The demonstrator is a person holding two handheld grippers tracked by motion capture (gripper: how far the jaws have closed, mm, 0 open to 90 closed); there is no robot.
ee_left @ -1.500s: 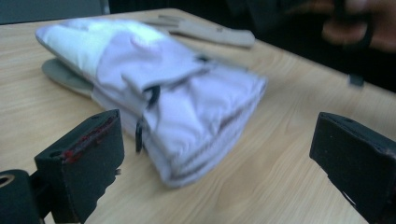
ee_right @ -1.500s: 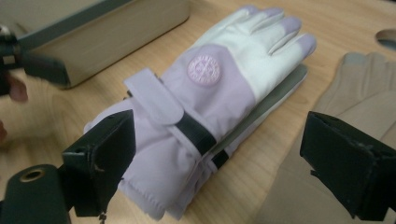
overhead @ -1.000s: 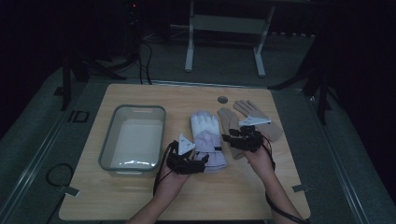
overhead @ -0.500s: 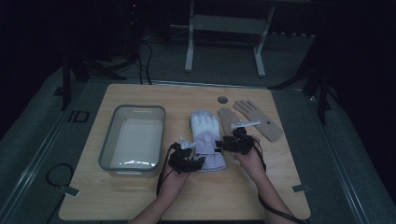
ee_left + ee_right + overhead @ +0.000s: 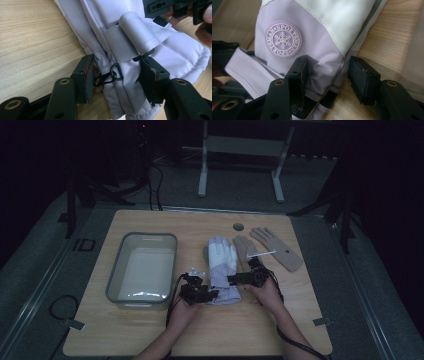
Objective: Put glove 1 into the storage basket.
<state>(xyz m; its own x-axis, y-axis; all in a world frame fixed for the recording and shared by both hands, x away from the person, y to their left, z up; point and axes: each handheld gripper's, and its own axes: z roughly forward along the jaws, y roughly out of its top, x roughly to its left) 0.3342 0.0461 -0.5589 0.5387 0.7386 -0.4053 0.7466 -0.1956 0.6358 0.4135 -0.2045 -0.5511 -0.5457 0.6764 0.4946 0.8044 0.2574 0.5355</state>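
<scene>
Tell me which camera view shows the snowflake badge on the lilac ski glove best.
The right gripper view: the round snowflake badge sits close and sharp there, lettering readable, just above the right tool. The high view shows the whole ski glove, too small for the badge. The left gripper view shows the glove's cuff and strap.

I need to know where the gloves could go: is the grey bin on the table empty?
Empty, as far as the high view shows: the grey bin has a bare pale floor, and the lilac ski glove lies outside it on the table.
</scene>
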